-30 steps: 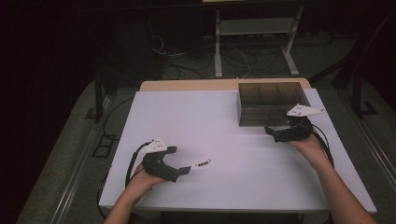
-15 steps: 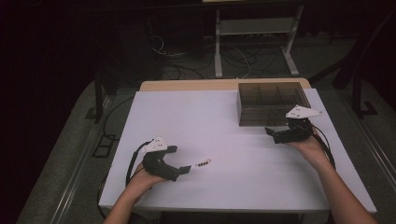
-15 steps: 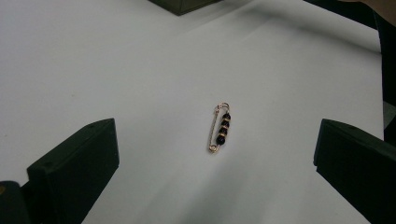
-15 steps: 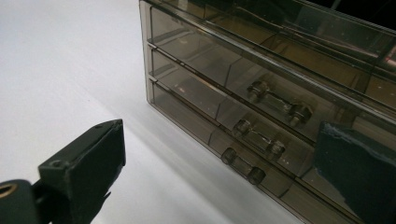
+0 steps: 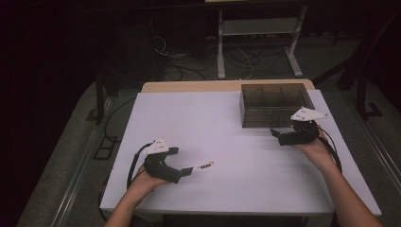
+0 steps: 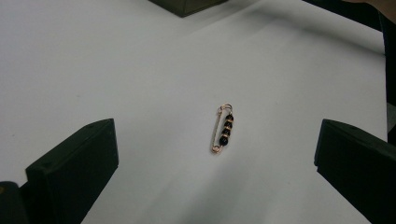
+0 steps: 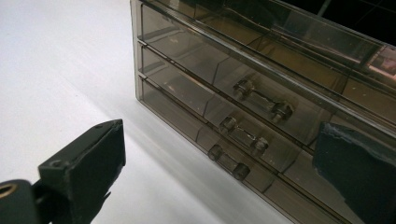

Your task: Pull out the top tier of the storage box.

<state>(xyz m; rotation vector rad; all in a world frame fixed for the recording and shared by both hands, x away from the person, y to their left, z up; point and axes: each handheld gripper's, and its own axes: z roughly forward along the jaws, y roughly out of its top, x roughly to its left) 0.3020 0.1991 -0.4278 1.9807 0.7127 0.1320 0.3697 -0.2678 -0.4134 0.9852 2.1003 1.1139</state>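
A small gold safety pin strung with black beads [image 6: 222, 128] lies flat on the white table [image 5: 227, 118], seen in the high view as a short pale strip, the pin [image 5: 205, 166]. My left gripper [image 5: 187, 171] rests low on the table just left of it, open, with the pin lying ahead between the jaws' line. A smoky clear drawer box [image 5: 275, 105] stands at the back right, its three stacked drawers with clear handles [image 7: 243, 135] closed. My right gripper [image 5: 276, 136] hovers open just in front of the box's right end.
The table's near edge runs close under both hands. Behind the far edge, a tan board [image 5: 227, 85], a metal stand [image 5: 257, 38] and loose cables [image 5: 179, 54] lie on the dark floor.
My right gripper has drifted slightly toward the drawer box. The left gripper and the pin have stayed put.
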